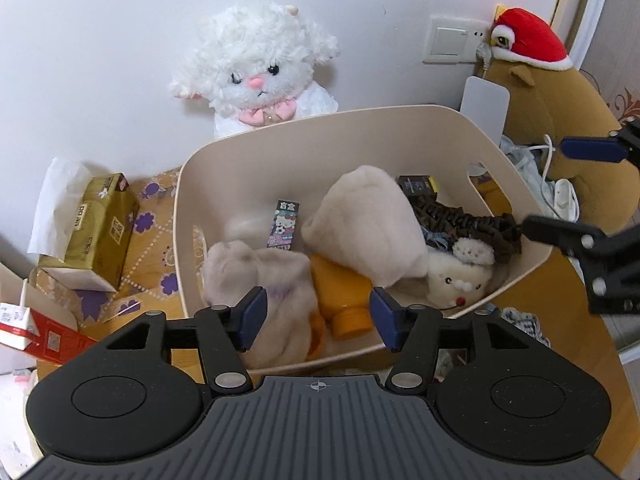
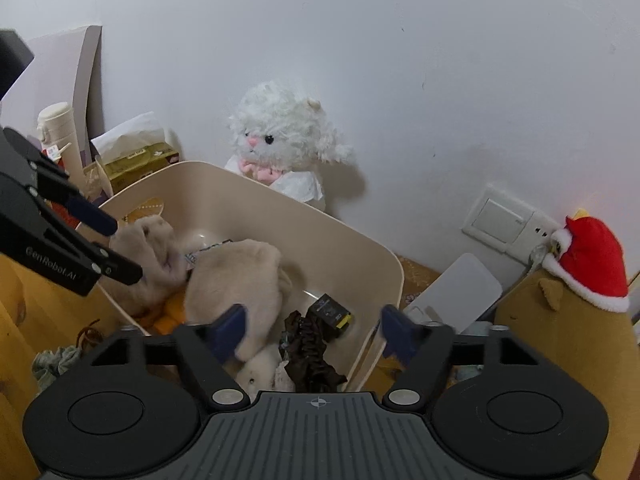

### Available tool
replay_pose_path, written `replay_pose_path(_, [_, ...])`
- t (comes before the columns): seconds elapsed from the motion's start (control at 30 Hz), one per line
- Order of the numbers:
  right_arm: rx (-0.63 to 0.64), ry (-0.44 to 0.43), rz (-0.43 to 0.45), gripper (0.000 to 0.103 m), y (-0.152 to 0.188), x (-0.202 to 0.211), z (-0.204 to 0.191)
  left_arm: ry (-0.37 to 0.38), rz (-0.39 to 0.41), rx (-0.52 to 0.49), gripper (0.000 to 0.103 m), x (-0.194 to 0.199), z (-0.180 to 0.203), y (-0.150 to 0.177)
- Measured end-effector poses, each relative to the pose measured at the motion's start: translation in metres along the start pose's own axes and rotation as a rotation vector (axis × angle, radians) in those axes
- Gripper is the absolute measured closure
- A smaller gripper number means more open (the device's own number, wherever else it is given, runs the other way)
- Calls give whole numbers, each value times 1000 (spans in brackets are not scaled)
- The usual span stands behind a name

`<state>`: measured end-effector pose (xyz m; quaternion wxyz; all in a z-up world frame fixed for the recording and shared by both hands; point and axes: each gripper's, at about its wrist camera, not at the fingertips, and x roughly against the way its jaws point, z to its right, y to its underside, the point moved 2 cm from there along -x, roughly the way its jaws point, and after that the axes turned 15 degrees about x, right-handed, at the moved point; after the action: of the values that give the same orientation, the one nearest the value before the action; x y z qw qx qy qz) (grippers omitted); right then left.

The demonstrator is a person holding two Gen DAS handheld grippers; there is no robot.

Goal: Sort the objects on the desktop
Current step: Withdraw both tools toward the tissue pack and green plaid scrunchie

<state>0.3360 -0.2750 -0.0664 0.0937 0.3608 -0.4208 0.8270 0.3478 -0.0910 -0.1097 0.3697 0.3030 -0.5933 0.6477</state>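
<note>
A beige bin (image 1: pixel 360 114) (image 2: pixel 280 196) holds two fluffy beige plush pieces (image 1: pixel 368 220) (image 1: pixel 276 280), an orange bottle (image 1: pixel 340 292), a cartoon-printed box (image 1: pixel 285 224), a black box (image 1: pixel 418 186), a brown ruffled band (image 1: pixel 460 220) and a small white snowman toy (image 1: pixel 460 276). My left gripper (image 1: pixel 319 318) (image 2: pixel 124 249) hangs open over the bin's near side, above a plush piece and the bottle, its pads gripping nothing. My right gripper (image 2: pixel 313 332) (image 1: pixel 546 187) stands wide open over the bin's other side, above the larger plush piece (image 2: pixel 240 276) and the band (image 2: pixel 308 348).
A white lamb plush (image 1: pixel 256 68) sits behind the bin against the wall. A gold tissue box (image 1: pixel 96 224) and a red-and-white carton (image 1: pixel 28 324) lie left of it. A brown plush with a red hat (image 1: pixel 560 80), white cables (image 1: pixel 560 196) and a wall socket (image 1: pixel 448 40) are on the right.
</note>
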Motion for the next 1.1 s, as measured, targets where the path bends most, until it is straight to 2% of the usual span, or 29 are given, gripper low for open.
replay_pose_path(0.13, [35, 33, -2, 0, -1, 14, -10, -5, 21, -6, 40, 12, -3, 6])
replay_pose_path(0.37, [-43, -1, 13, 0, 7, 41, -23, -6, 36, 17, 38, 34, -14, 24])
replay_pose_path(0.5, [-33, 8, -8, 0, 15, 54, -39, -6, 59, 17, 36, 44, -18, 36])
replay_pose_path(0.67, [-105, -27, -27, 0, 31, 68, -51, -6, 70, 21, 33, 54, -22, 53])
replay_pose_path(1.1, [-179, -75, -134, 0, 74, 87, -96, -40, 2, 15, 32, 50, -38, 102])
